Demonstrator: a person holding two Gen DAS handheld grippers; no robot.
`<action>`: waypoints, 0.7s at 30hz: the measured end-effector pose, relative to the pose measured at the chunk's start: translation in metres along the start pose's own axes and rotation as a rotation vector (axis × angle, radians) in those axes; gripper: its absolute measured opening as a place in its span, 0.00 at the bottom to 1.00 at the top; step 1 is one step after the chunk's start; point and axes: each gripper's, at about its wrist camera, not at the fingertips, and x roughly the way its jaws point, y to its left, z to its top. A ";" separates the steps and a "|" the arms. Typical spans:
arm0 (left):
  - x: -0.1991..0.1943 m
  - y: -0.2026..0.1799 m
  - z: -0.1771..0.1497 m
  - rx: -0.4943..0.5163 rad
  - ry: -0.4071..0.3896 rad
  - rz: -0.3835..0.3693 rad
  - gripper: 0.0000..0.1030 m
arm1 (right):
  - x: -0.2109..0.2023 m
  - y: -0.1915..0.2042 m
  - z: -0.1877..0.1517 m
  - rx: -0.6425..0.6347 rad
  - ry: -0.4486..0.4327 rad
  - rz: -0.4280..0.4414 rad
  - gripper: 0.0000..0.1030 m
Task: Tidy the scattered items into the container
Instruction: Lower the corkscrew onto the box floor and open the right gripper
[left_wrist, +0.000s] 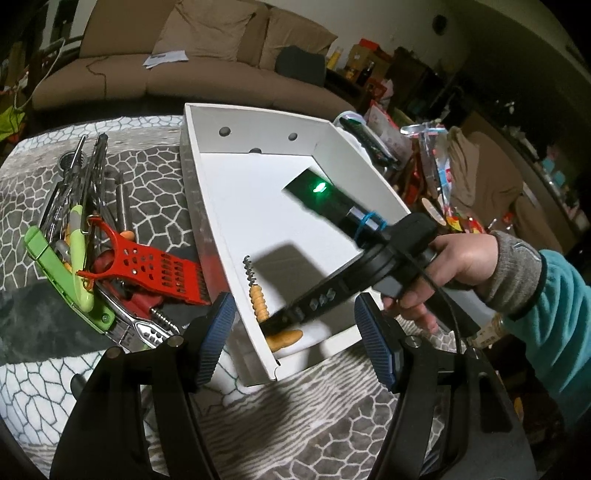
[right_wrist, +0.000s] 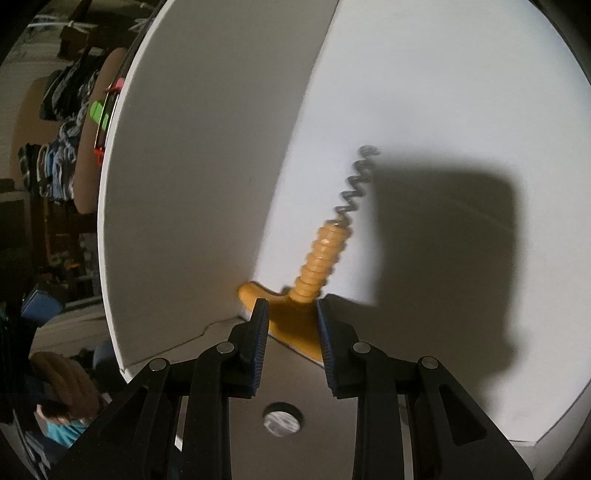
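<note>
Right gripper (right_wrist: 290, 325) is clamping the corkscrew (right_wrist: 314, 266) handle between its fingers, inside the box (left_wrist: 207, 192). Left gripper (left_wrist: 295, 325) is hanging half-open, empty. Utensil pile (left_wrist: 110, 258) is lying outside, left of its fingers.

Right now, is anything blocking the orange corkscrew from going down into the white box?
No, nothing visible blocks it. The right gripper holds the orange corkscrew by its handle, already inside the white box, near a corner of its bare floor. The other utensils lie outside the box.
</note>
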 end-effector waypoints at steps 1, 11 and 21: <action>0.000 0.000 0.000 -0.003 0.000 -0.001 0.62 | -0.005 -0.001 0.001 0.018 -0.033 0.013 0.27; -0.002 -0.002 -0.001 -0.006 0.002 0.002 0.63 | -0.007 -0.004 0.018 0.061 -0.138 -0.023 0.32; -0.005 -0.002 0.000 -0.005 -0.005 0.002 0.63 | 0.016 0.016 -0.010 -0.124 0.065 -0.089 0.20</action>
